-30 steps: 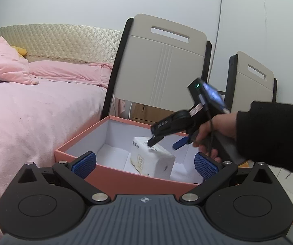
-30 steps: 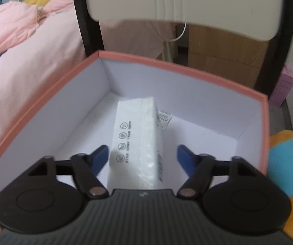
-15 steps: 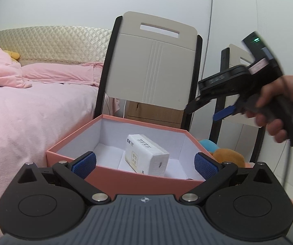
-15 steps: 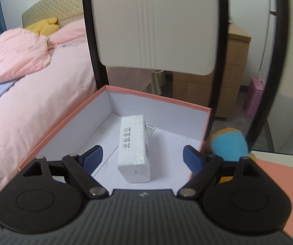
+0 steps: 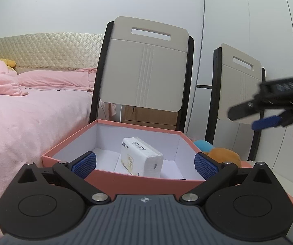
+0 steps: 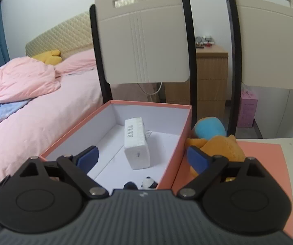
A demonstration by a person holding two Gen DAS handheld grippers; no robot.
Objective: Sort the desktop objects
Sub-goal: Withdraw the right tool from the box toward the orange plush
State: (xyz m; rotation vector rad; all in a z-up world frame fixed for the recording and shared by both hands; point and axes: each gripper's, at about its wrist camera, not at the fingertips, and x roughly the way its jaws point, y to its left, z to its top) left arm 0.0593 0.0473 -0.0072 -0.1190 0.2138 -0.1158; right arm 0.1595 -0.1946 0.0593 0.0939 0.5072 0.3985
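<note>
A white tissue pack [image 5: 141, 156] lies inside the open pink box [image 5: 126, 182]; both also show in the right wrist view, the pack [image 6: 136, 143] in the box [image 6: 175, 153]. A small panda figure [image 6: 148, 182] sits at the box's near end. An orange and blue plush toy [image 6: 216, 140] lies on the table right of the box; it also shows in the left wrist view [image 5: 220, 153]. My left gripper [image 5: 144, 164] is open and empty, in front of the box. My right gripper [image 6: 142, 157] is open and empty, above the box's near right side; in the left wrist view it [image 5: 254, 116] is high at the right.
The pink box lid [image 6: 269, 163] lies flat on the white table [image 6: 291, 143] under the plush. Two chairs [image 6: 142, 40] stand behind the table. A bed with pink bedding [image 5: 23, 122] is at the left. A wooden nightstand [image 6: 209, 77] stands at the back.
My right gripper has let go of the tissue pack in the box and drawn back up and to the right. The left gripper has barely shifted.
</note>
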